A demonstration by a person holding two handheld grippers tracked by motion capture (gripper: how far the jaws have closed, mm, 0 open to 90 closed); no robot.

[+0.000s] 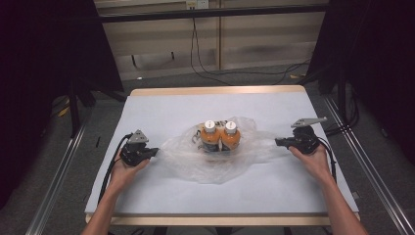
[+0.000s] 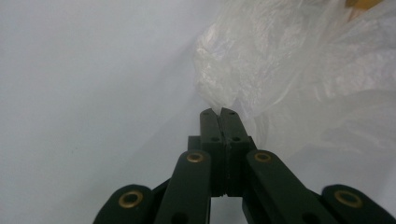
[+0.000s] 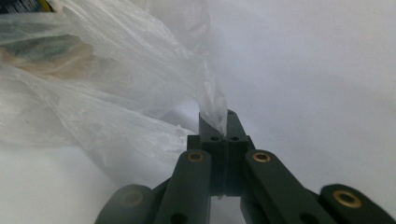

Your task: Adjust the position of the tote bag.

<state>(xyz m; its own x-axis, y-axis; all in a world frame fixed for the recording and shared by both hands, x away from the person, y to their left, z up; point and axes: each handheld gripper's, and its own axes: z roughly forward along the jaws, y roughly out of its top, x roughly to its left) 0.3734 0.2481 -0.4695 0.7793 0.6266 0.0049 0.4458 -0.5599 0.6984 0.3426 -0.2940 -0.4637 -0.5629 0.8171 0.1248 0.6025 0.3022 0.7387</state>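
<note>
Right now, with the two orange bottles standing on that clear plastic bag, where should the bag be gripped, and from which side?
Grip the plastic bag by its thin outer edges, left and right, coming in low from each side. The film lies spread flat around the two orange bottles, so only loose edge corners offer a pinch. The left gripper and right gripper are each shut on such an edge.

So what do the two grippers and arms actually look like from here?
Both the left gripper and the right gripper are black, each topped with a grey three-cornered plate and trailing a black cable. Seen close, the linkage arms carry brass-coloured pivot rings, with small screws near the tips. The forearms are bare, with no sleeves in sight.
</note>
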